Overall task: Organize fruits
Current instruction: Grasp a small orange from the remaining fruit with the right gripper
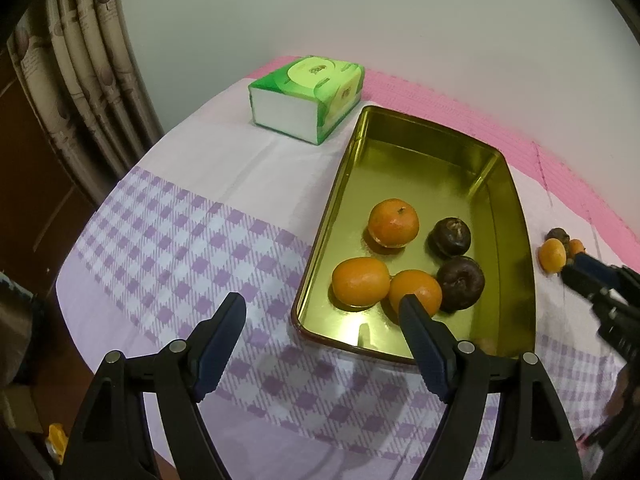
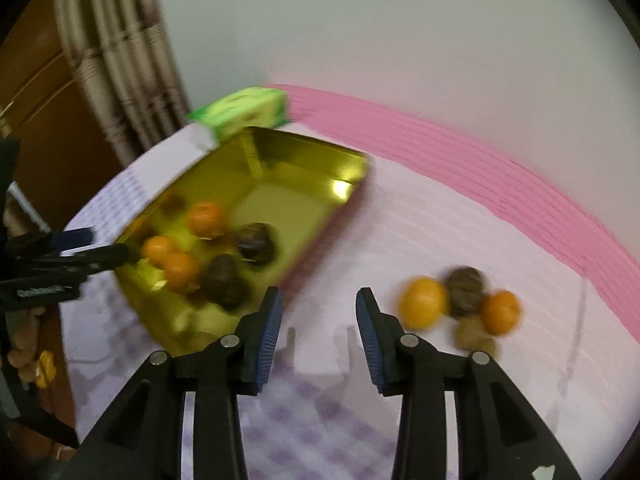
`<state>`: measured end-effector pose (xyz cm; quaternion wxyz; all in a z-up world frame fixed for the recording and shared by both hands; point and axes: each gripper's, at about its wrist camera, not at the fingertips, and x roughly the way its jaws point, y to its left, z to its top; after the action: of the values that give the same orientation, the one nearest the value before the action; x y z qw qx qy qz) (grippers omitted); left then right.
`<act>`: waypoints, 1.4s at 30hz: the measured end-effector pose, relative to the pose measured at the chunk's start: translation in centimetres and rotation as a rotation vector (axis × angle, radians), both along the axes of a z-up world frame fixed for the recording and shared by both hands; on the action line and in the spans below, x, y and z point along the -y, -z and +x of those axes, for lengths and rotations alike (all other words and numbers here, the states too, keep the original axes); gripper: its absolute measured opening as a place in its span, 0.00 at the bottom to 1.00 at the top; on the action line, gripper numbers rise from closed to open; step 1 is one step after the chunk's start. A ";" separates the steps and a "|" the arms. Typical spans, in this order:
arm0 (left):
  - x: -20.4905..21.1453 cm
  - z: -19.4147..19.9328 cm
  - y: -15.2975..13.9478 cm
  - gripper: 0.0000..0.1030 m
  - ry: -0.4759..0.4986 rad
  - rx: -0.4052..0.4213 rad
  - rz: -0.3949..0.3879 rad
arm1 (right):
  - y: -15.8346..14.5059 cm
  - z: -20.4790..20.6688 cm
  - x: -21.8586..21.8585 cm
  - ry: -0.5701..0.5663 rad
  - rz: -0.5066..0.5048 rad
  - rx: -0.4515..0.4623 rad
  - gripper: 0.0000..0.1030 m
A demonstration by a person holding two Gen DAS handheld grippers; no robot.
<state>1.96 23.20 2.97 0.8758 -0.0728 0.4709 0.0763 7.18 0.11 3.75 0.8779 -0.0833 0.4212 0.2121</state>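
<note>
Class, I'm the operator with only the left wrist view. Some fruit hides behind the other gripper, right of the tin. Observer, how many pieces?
Observer: Four, by the right wrist view: a left mandarin, a right mandarin, a dark brown fruit between them, and a paler, blurred brown one in front.
Operator: Is the right gripper holding one?
Observer: No. The right gripper is open, only tablecloth between its fingers.
Operator: Is it lined up on them?
Observer: No; they lie right of its fingers, the gold tin left.
</note>
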 end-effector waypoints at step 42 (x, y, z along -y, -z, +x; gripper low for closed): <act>9.6 4.2 -1.6 0.76 0.204 0.024 0.025 | 5.7 6.8 13.0 0.237 0.118 -0.070 0.40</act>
<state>6.19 13.56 4.56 0.8856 -0.0143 0.4643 -0.0082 14.02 -12.90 -1.92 0.8849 0.0260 0.4454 0.1341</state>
